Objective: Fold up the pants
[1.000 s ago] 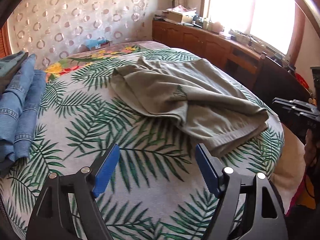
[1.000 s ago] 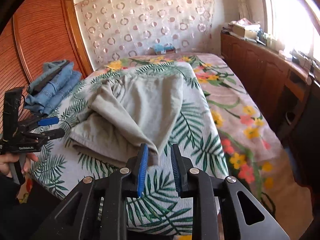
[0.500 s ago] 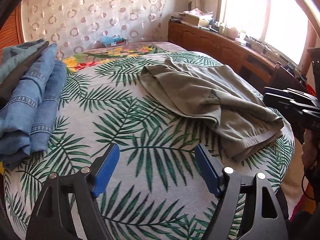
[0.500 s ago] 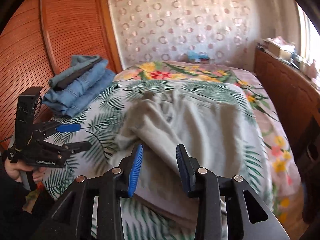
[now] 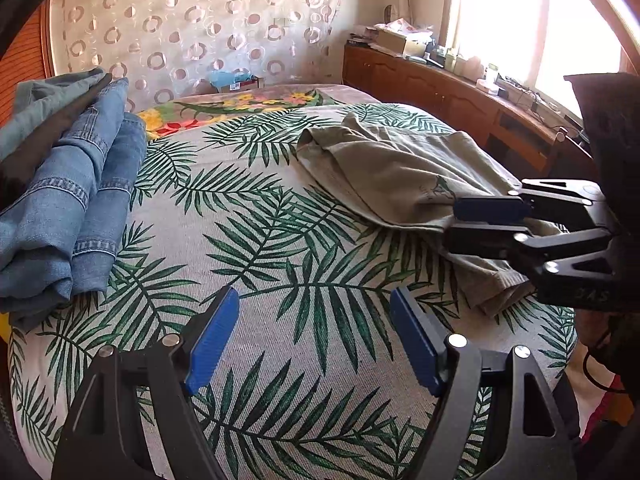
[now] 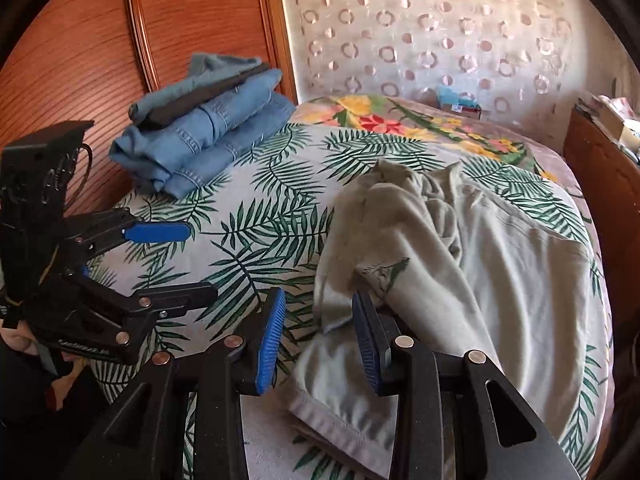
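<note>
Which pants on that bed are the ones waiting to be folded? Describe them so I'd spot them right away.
On the bed's palm-leaf bedspread, look toward the side nearer the wooden cabinets. The grey-green pants lie there rumpled and spread out, unlike the blue jeans stacked neatly folded by the wooden wardrobe.

Two black plastic grippers, the left gripper (image 5: 314, 340) and right gripper (image 6: 318, 334), are fitted with ribbed blue pads (image 5: 212, 340), silver screws (image 6: 403, 341) and white lettering.
</note>
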### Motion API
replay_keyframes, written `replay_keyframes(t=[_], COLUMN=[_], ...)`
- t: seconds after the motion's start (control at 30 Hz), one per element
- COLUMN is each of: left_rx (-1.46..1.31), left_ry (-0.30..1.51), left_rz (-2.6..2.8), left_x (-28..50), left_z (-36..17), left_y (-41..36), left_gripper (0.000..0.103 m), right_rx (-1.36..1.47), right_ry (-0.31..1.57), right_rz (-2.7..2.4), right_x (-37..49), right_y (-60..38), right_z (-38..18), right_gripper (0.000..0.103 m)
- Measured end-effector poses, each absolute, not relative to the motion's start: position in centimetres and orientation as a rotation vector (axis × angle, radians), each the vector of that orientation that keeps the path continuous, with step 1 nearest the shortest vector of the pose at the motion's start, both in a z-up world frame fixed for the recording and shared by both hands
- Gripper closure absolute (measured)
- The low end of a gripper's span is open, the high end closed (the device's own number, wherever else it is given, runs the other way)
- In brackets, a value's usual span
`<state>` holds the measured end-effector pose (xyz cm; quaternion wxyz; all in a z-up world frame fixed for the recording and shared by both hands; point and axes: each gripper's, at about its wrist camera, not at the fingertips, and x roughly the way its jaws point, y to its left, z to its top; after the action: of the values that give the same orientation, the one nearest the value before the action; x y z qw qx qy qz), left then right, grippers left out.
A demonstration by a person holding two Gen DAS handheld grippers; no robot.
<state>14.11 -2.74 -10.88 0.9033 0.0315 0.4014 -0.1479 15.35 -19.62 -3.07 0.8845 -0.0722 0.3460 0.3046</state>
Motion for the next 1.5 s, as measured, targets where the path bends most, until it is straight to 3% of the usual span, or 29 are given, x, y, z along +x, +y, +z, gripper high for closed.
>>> replay_keyframes(t=[0.13,0.2,0.27,0.3,0.4,0.87,1.5], left_rx=[0.059,0.060,0.059,0.058,0.059,0.080,0.121], left_ry=[0.835,0.837,0.837,0.837,0.837,0.826,0.829], left_rz=[-0.305,-0.307,-0.308,-0.308,-0.310,-0.339,-0.373], left_x=[14.1,14.1,14.1,14.1,14.0,14.1,14.9], left_z=[-11.1,-11.1,-11.2,-11.2,-11.2,-10.5,-10.2], left_y=[-2.6,-2.6,-2.7,-2.7,-2.7,-4.3,-6.5], left_gripper=[0.025,0.025,0.025,0.025,0.025,0.025,0.025], right_rx=[-0.197,-0.234,-0.241,-0.244,-0.265,-0.228,-0.177], right_ry=[0.747,0.758,0.769,0.776,0.768,0.650,0.731], right_rz=[0.618,0.594,0.598,0.606,0.614,0.429,0.208], right_x=[15.8,16.1,16.3,16.4,16.2,19.5,26.0], right_y=[-18.6,-18.1,-18.1,-18.1,-18.1,-24.4,-27.1], right_z=[-3.3,-3.4,-3.4,-3.4,-3.0,3.1,1.1], right_gripper=[0.067,0.081,0.086,0.095,0.100,0.100,0.100])
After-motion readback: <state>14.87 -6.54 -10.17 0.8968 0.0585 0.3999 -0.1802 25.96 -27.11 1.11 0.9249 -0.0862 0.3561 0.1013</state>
